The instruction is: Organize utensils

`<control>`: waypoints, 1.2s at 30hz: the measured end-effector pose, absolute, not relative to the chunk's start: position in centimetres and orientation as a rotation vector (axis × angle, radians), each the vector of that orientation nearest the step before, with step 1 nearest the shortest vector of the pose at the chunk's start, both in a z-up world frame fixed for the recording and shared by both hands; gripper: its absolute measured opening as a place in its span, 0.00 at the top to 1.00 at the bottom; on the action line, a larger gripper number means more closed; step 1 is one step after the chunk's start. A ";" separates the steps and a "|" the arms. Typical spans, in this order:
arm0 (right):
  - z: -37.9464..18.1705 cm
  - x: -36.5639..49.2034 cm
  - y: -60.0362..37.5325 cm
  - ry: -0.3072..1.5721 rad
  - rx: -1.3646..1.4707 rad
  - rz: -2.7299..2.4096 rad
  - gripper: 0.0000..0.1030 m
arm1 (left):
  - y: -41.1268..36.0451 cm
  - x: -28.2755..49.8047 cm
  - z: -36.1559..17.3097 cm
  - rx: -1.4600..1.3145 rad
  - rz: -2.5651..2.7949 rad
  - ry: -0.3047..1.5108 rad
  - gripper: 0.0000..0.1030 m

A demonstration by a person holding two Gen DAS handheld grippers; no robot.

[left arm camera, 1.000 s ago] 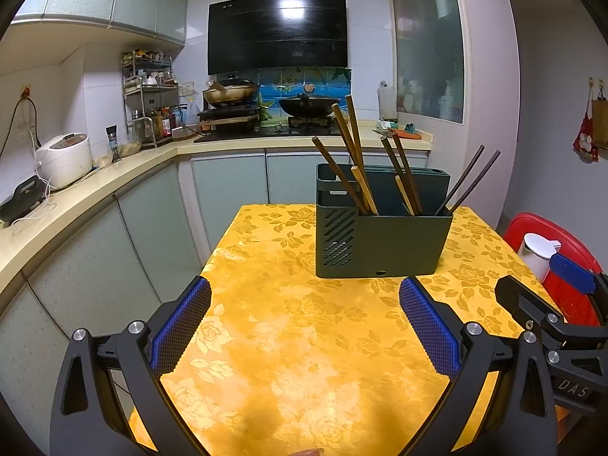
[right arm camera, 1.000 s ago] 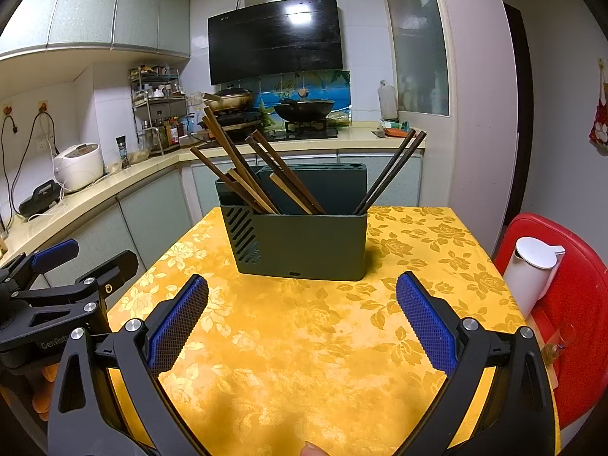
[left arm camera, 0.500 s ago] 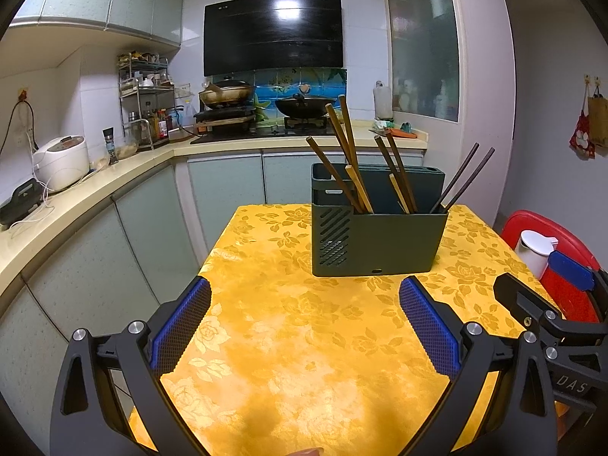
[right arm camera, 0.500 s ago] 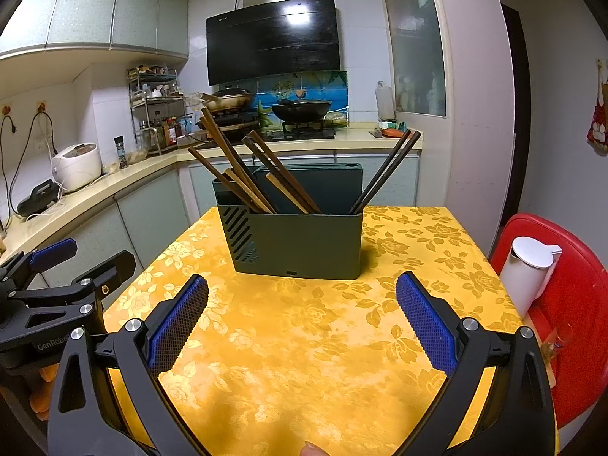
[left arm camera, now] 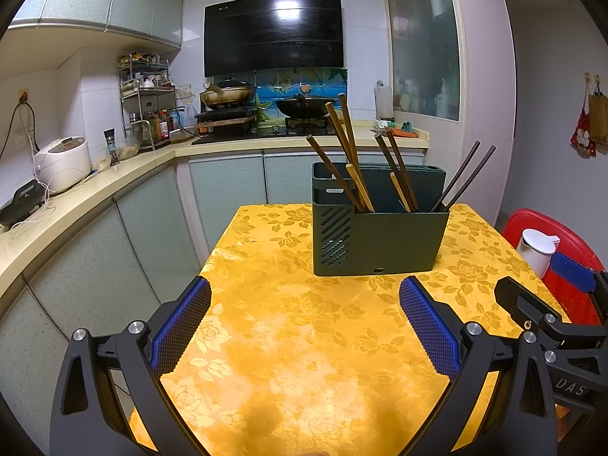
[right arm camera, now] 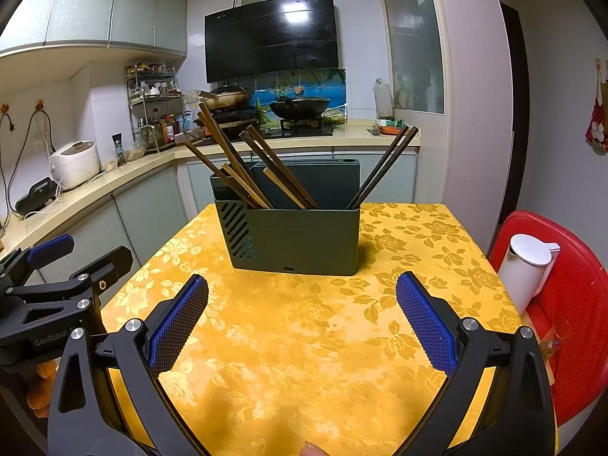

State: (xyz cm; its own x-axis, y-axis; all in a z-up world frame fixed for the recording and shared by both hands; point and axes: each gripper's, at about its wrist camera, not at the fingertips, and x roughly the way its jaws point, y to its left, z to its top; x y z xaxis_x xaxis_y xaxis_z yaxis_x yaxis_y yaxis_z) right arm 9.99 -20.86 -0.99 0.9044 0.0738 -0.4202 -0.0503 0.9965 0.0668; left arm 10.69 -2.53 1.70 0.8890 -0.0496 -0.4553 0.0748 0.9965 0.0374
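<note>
A dark green utensil holder [left arm camera: 380,235] stands at the far middle of the yellow flowered table [left arm camera: 304,342]; it also shows in the right wrist view [right arm camera: 296,239]. Several brown chopsticks [left arm camera: 342,152] lean out of its left and middle parts, and a dark pair [left arm camera: 465,174] leans right. The chopsticks also show in the right wrist view [right arm camera: 243,167]. My left gripper [left arm camera: 304,323] is open and empty, well short of the holder. My right gripper [right arm camera: 302,319] is open and empty, likewise short of it.
A white jug [right arm camera: 528,269] stands on a red stool [right arm camera: 570,304] at the table's right edge. A kitchen counter [left arm camera: 76,205] with a rice cooker [left arm camera: 62,163] runs along the left. A stove with pans [left arm camera: 266,110] lies behind the table.
Both grippers have drawn back slightly from the holder, which looks a little smaller and farther. Both stay open and empty.
</note>
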 end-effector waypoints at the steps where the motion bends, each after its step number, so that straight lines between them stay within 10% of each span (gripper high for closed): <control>1: -1.0 10.0 -21.0 0.439 0.055 0.065 0.06 | -2.6 10.7 1.7 0.059 -0.064 0.467 0.07; 36: -1.6 10.4 -20.2 0.454 0.047 0.064 0.06 | -2.6 10.8 1.3 0.044 -0.069 0.472 0.07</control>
State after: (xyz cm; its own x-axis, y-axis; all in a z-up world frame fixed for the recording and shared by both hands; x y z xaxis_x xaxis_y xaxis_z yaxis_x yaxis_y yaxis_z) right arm 10.36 -20.21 -1.61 0.8966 0.0718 -0.4370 -0.0509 0.9969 0.0595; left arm 10.82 -2.65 1.26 0.8883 -0.0565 -0.4557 0.0768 0.9967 0.0261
